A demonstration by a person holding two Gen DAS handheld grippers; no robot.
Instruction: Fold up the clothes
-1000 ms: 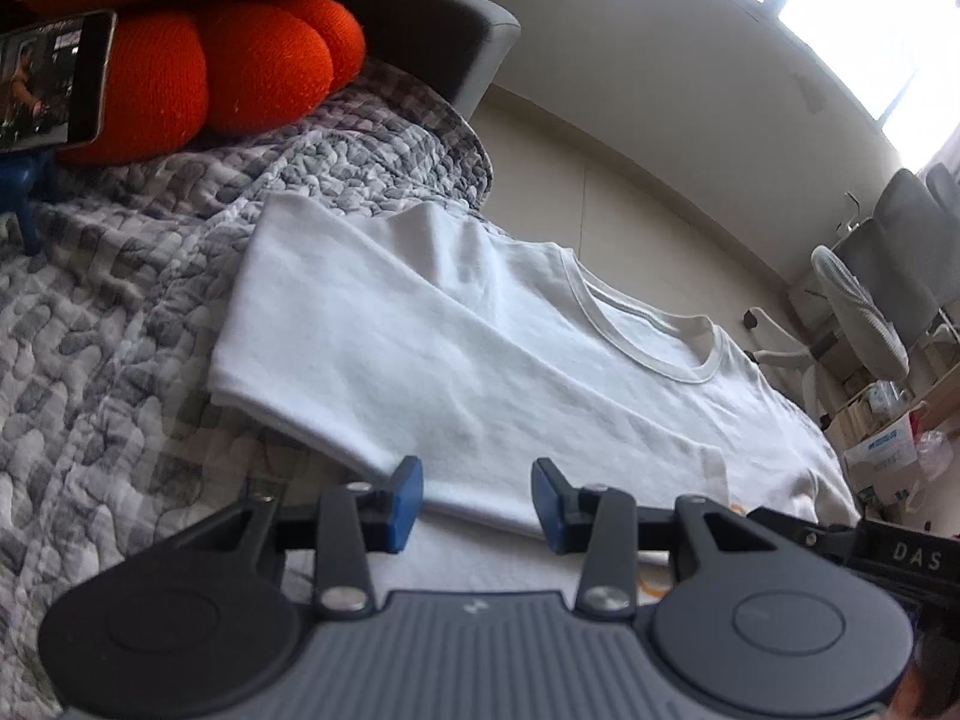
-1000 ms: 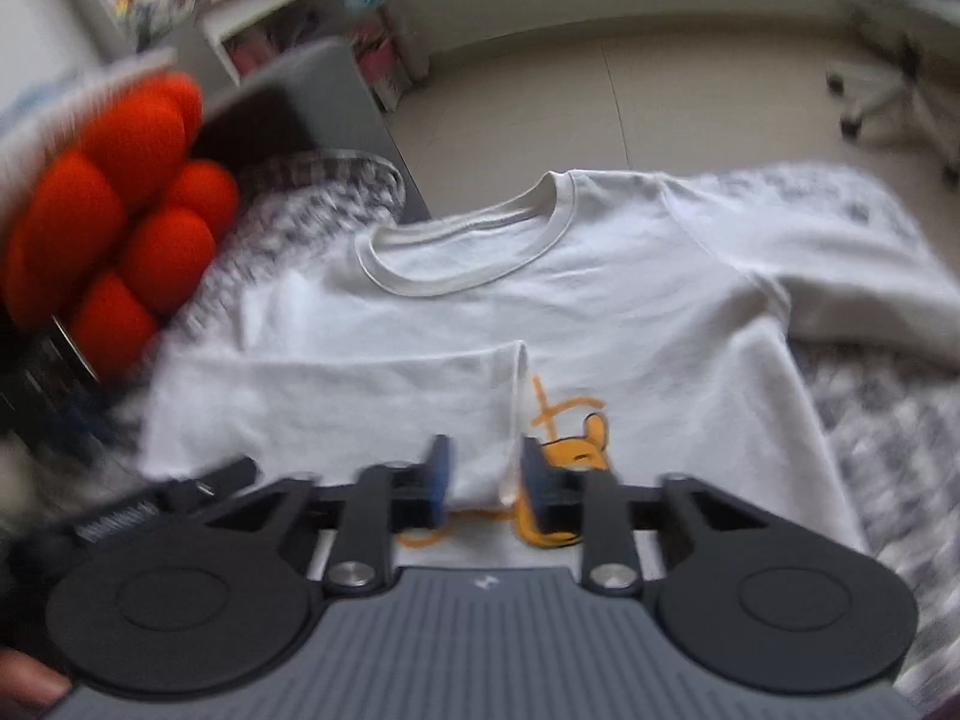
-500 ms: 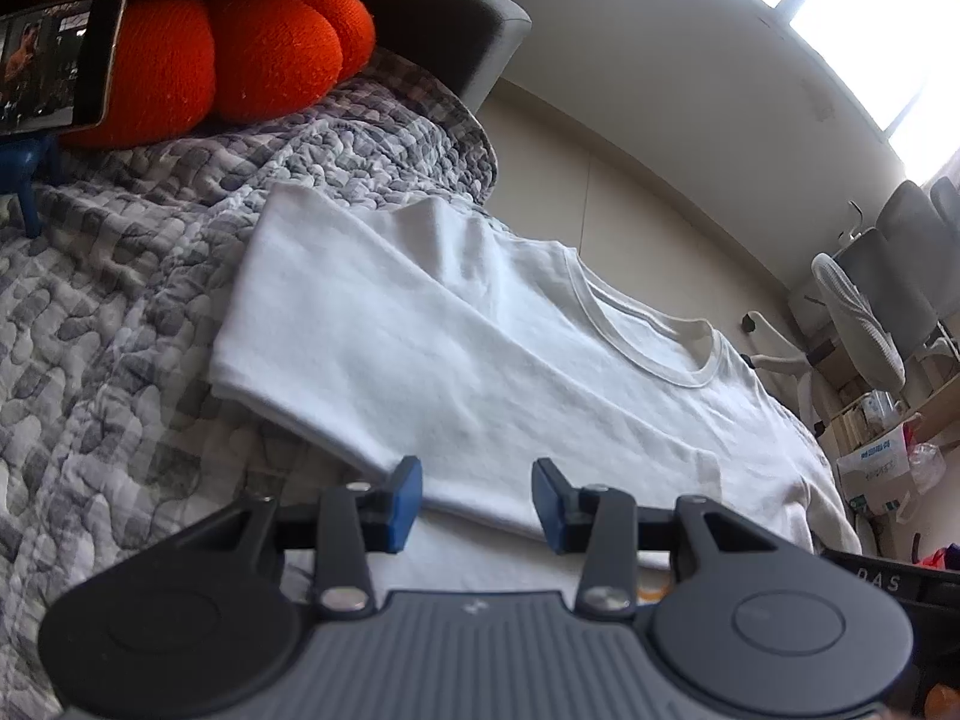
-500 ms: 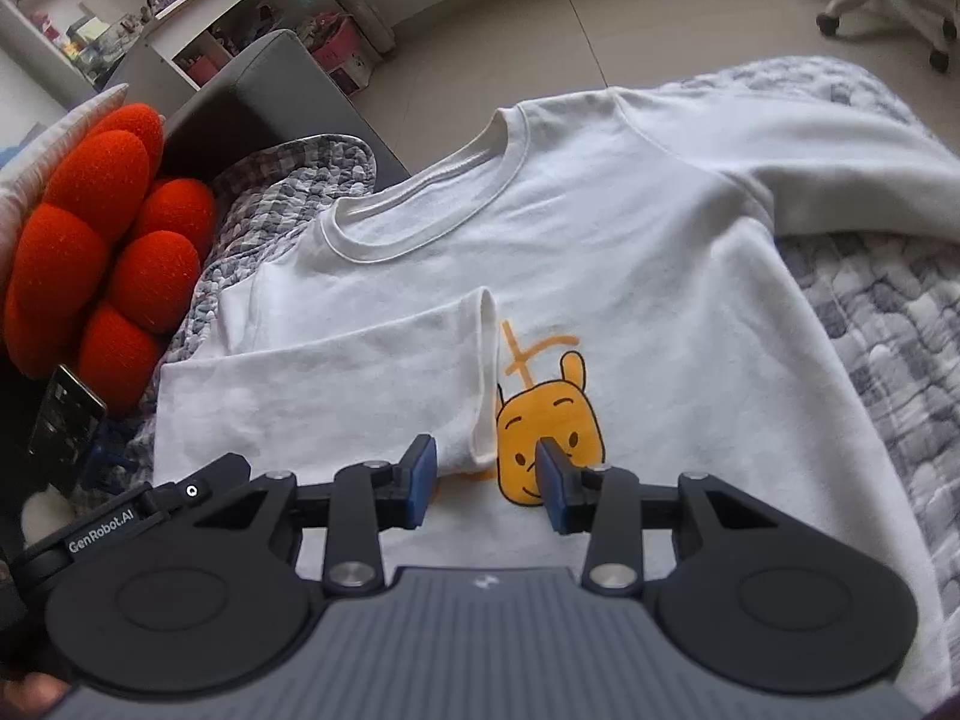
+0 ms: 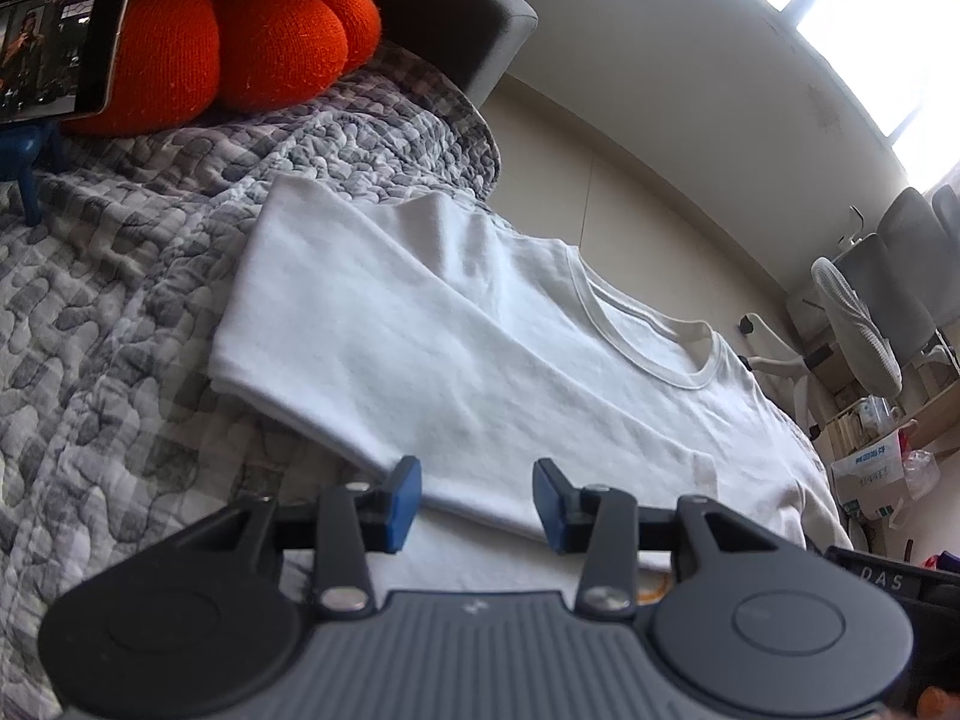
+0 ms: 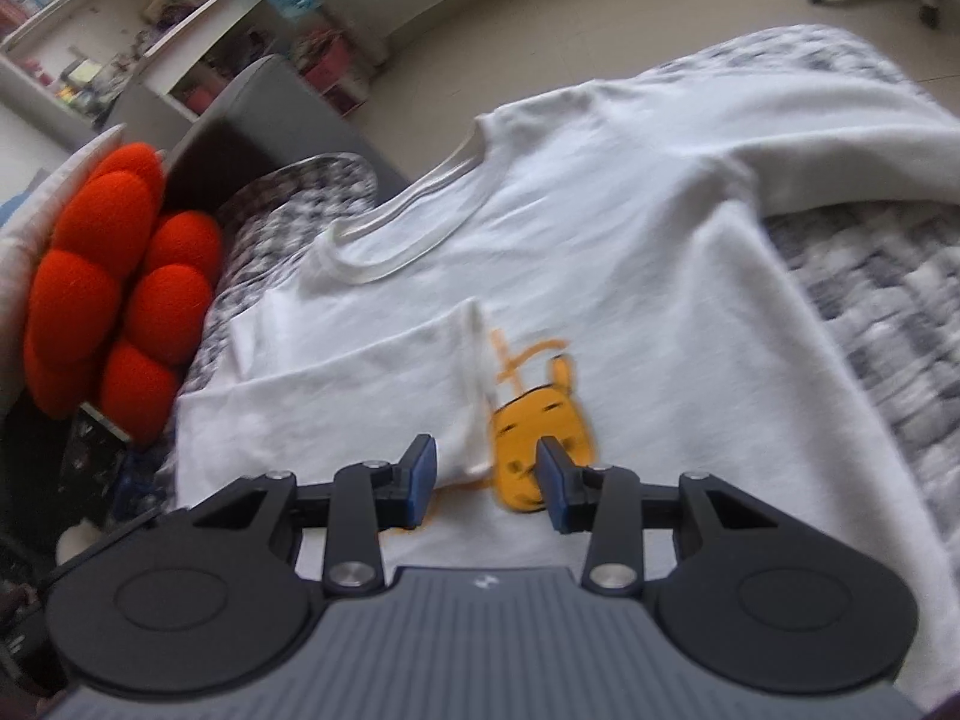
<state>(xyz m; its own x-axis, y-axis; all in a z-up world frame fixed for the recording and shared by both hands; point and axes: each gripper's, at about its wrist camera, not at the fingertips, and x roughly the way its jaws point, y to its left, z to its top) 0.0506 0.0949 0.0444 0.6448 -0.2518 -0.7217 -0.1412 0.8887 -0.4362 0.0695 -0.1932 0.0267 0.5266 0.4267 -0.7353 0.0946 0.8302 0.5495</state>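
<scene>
Right tongs [image 6: 486, 483] dropped closer over white cotton T-shirt w/ yellow bear print [image 6: 630, 300], rolled; left tongs [image 5: 474, 504] unmoved; both released, empty

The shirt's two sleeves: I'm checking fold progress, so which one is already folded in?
The sleeve on the orange cushion side lies across the chest; the other sleeve is spread outward on the quilt.

Your left gripper [image 5: 475, 501] angles downward with its blue pads [image 5: 401, 503] apart and nothing between them. Your right gripper [image 6: 486, 483] tilts down the same way, jaws parted, nothing pinched between its pads [image 6: 420, 480].
</scene>
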